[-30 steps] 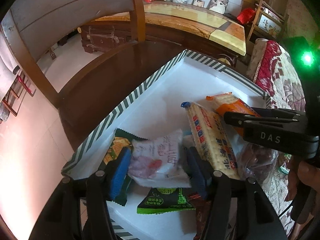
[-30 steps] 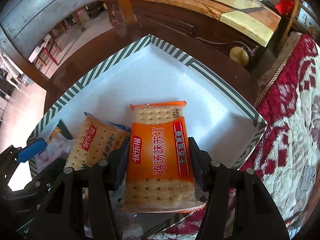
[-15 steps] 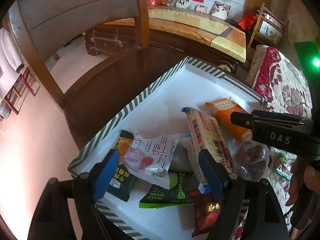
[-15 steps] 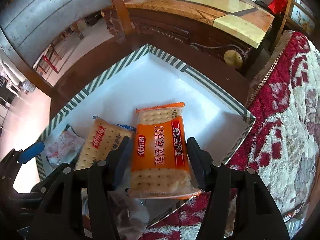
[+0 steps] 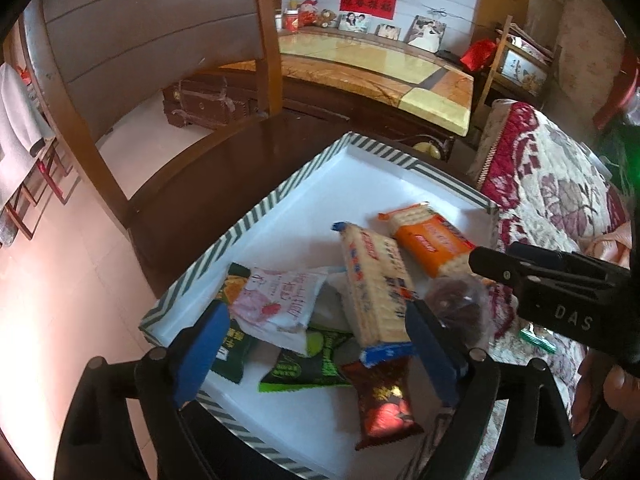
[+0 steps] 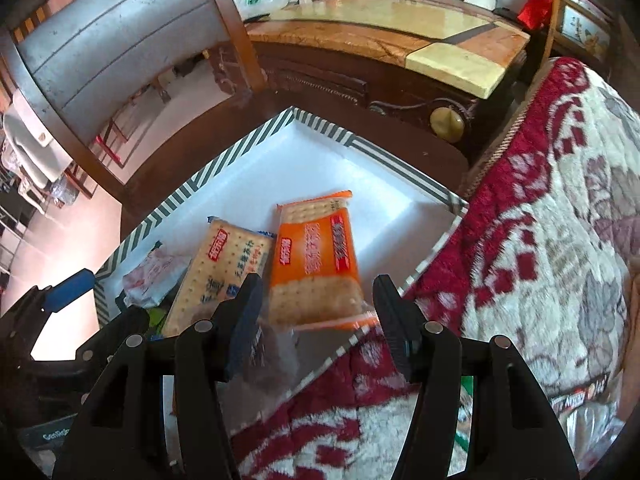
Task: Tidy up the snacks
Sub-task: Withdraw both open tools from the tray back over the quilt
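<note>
Both the left gripper [image 5: 316, 354] and right gripper [image 6: 316, 320] hang with jaws apart, empty, above the white striped-rim cardboard tray [image 6: 224, 184] (orange cracker packet [image 6: 314, 260] lies inside). Next, I judge, fetch snacks off the red floral blanket [image 6: 540, 240], gripping wrappers gently.

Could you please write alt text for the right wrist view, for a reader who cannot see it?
The open right gripper hovers over an orange cracker packet lying in a white tray with a striped rim. A blue-ended cracker packet lies to its left, and a red floral blanket borders the tray on the right.
</note>
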